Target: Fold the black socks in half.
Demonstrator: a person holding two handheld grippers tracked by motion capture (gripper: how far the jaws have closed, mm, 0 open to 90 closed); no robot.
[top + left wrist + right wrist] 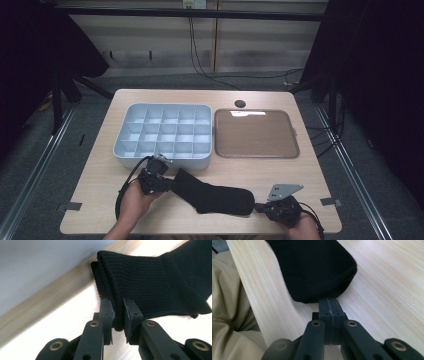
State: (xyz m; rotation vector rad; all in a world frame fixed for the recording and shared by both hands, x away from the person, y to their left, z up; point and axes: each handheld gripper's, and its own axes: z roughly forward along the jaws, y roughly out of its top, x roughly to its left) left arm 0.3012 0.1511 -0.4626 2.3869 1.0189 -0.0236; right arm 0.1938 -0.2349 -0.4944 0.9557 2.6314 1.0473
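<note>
A black sock (212,195) lies flat on the wooden table (300,170) near its front edge, cuff to the left and toe to the right. My left gripper (162,182) is shut on the ribbed cuff (140,277), and dark fabric fills the gap between its jaws (119,315). My right gripper (260,206) is at the toe (317,270). Its jaws are pressed together, and the toe's edge runs into their tips (329,302).
A pale blue compartment box (165,135) stands just behind the sock's cuff, and its wall (32,267) rises close beside my left gripper. A brown tray (256,133) lies to its right. The person's tan sleeve (229,315) is at the table's front edge.
</note>
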